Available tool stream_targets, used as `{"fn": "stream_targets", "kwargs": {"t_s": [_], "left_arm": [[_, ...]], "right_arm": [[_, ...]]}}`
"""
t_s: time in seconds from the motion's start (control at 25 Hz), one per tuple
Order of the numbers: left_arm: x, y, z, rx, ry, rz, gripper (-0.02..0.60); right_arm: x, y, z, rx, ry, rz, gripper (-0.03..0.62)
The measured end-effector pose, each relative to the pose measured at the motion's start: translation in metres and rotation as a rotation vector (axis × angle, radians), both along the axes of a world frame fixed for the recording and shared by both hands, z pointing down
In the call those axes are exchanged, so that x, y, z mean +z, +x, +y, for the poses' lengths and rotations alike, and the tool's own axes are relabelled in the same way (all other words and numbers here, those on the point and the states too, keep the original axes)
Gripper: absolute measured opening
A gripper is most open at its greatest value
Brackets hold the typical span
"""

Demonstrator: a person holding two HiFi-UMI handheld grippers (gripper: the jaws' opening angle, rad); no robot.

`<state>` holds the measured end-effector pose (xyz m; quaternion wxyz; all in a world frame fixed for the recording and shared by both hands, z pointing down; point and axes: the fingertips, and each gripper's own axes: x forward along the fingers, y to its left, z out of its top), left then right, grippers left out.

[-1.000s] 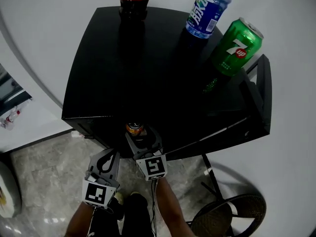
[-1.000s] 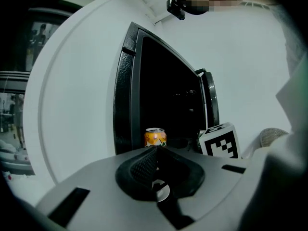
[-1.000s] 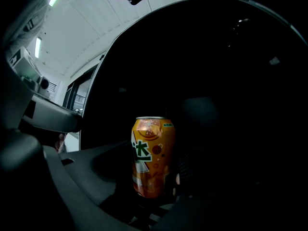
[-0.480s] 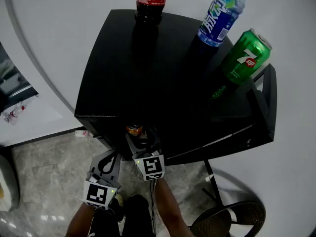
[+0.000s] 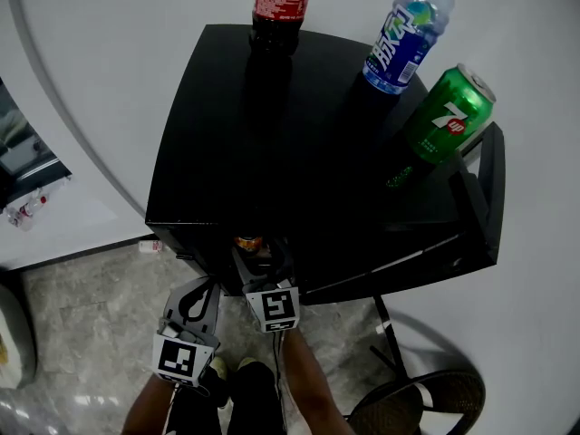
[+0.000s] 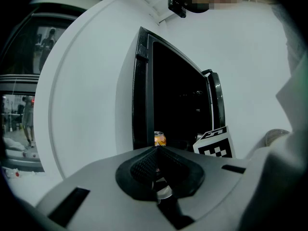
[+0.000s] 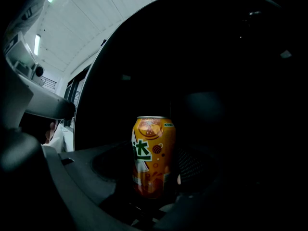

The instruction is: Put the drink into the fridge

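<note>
An orange drink can (image 7: 153, 155) stands upright between the jaws of my right gripper (image 7: 155, 174), which is shut on it. In the head view that can (image 5: 246, 242) shows just under the front edge of the black fridge (image 5: 299, 134), with the right gripper (image 5: 260, 261) at the dark opening. The fridge door (image 5: 490, 198) hangs open to the right. My left gripper (image 5: 194, 303) is held lower and to the left, outside the fridge. Its jaws (image 6: 156, 165) are shut with nothing in them. From the left gripper view the can (image 6: 160, 139) sits at the fridge's opening (image 6: 175, 105).
On the fridge top stand a cola bottle (image 5: 279, 7), a blue-labelled water bottle (image 5: 408, 34) and a green 7up can (image 5: 450, 114). A dark round stool (image 5: 426, 404) sits on the marble floor at the lower right. White curved walls flank the fridge.
The right gripper has pushed the orange can slightly further under the fridge's front edge. The left gripper has stayed where it was.
</note>
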<state>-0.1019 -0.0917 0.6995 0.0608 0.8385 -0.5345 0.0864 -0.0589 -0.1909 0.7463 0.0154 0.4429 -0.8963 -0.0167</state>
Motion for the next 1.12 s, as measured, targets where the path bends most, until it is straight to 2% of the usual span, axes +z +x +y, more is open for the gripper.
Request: {"fn": "stream_targets", "kwargs": {"t_s": [0.24,0.52,0.72,1.12], "left_arm": [[0.000,0.001,0.003,0.014,0.000,0.003,0.003],[-0.012,0.000,0.007,0.036,0.035,0.013,0.003],[-0.027,-0.005,0.009,0.028,0.049,0.012,0.003],[-0.086,-0.003,0.026,0.046,0.042,0.013,0.003]], "right_arm": [[-0.003,0.001,0.002,0.024,0.045,-0.012,0.298],[-0.006,0.012,0.012,0.055,0.016,-0.018,0.298],[-0.034,0.025,0.026,0.087,0.038,-0.016,0.296],[-0.107,0.053,0.063,0.111,-0.016,-0.020,0.293]]}}
